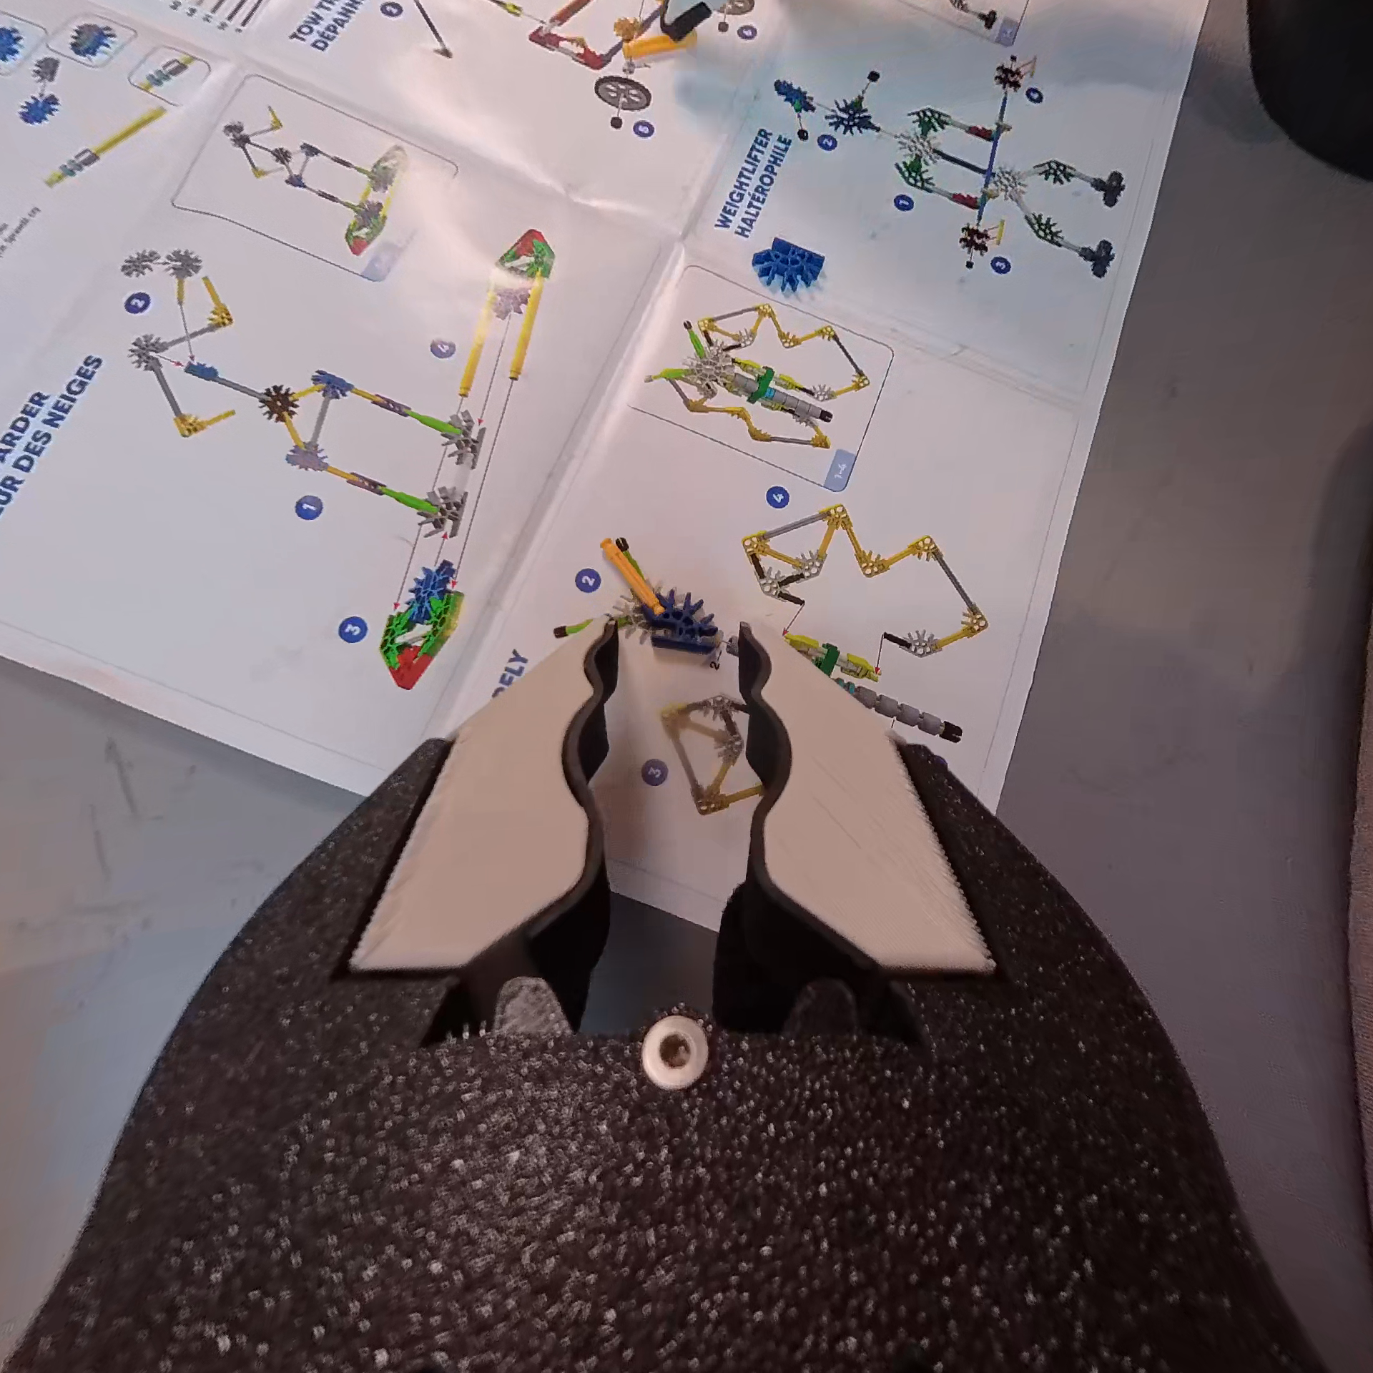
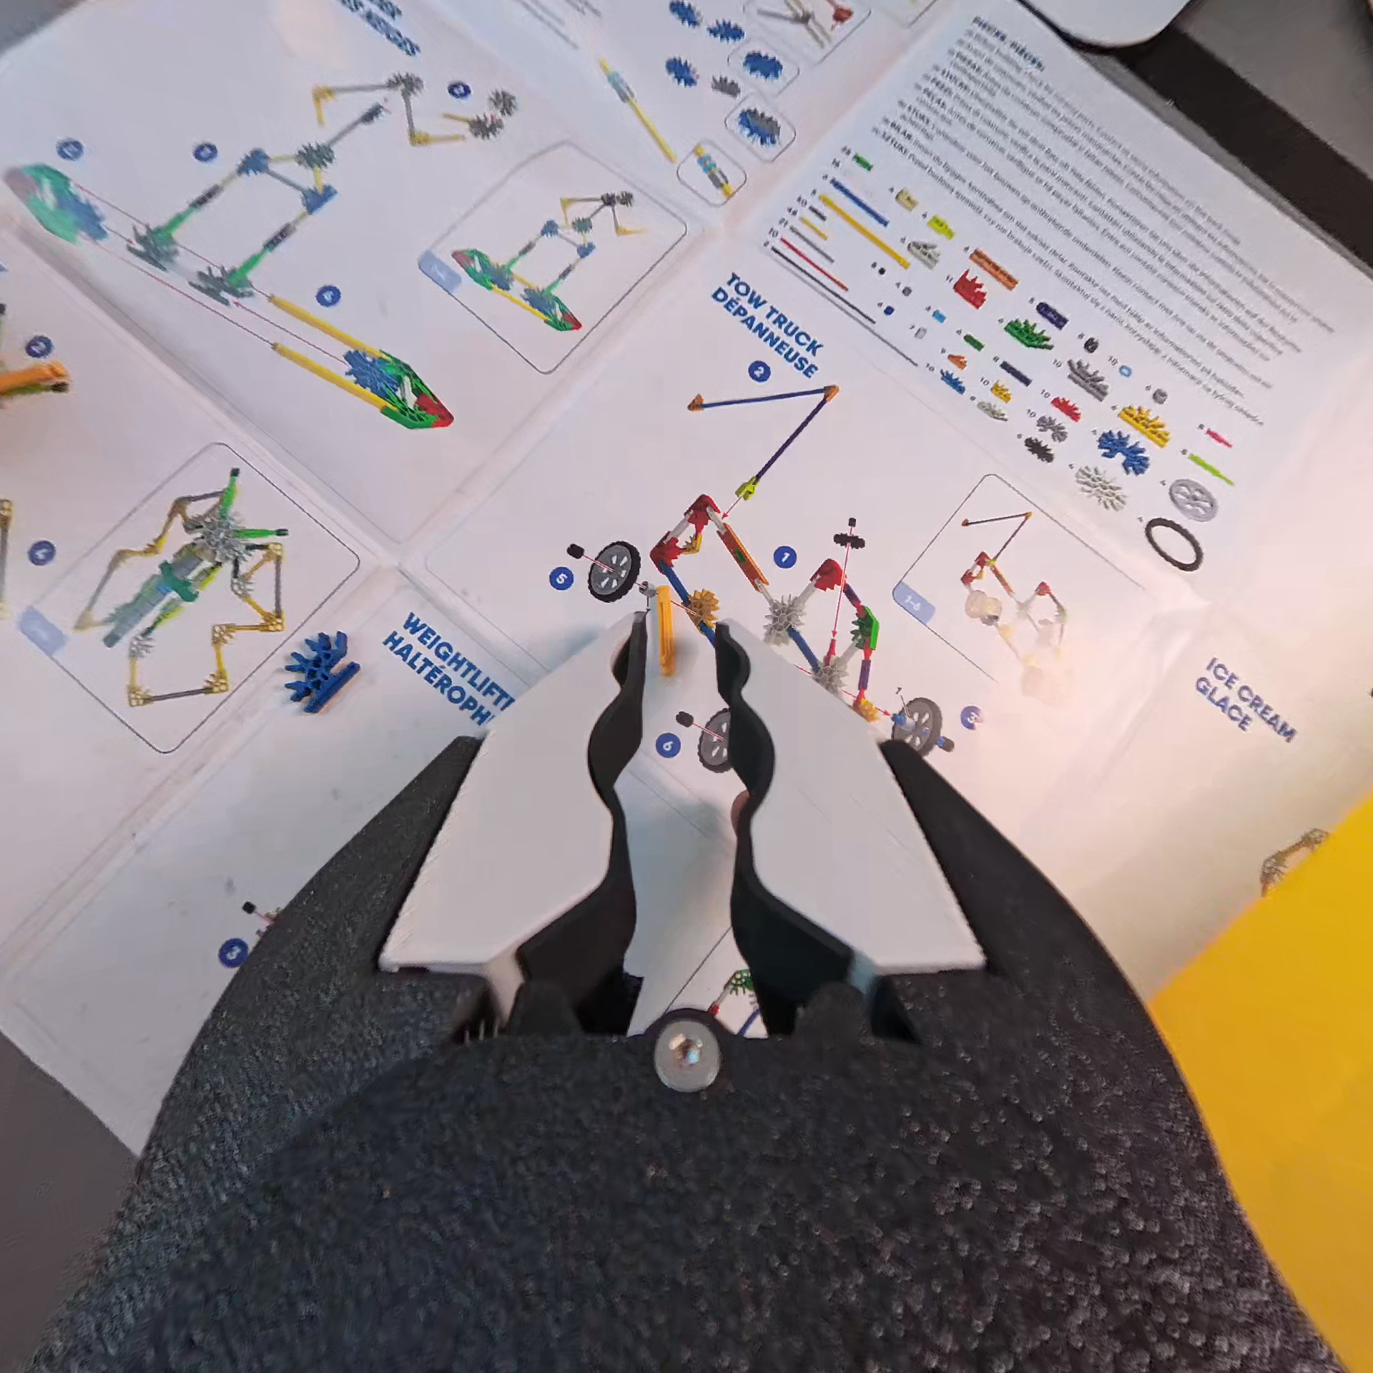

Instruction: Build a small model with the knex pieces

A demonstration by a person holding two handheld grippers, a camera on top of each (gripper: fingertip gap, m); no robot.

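A large printed instruction sheet (image 1: 520, 461) lies flat on a grey table. My left gripper (image 1: 676, 633) is open just above it. A dark blue toothed connector (image 1: 680, 620) with an orange-yellow rod (image 1: 630, 570) stuck in it lies right beyond the tips, touching neither finger. A second, loose blue connector (image 1: 789, 264) lies farther off; it also shows in the right wrist view (image 2: 319, 672). My right gripper (image 2: 680, 630) is open with a narrow gap. A short yellow rod (image 2: 666, 646) lies between its tips, close to the left finger. Whether the finger touches it I cannot tell.
The sheet (image 2: 520, 461) covers most of both views. The grey table (image 1: 1189, 669) shows to the right of the sheet and at the lower left. A dark object (image 1: 1315, 82) stands at the far right. A yellow surface (image 2: 1278, 1077) borders the sheet at the lower right. The left gripper's tips are roughly 20 centimetres from the right gripper's.
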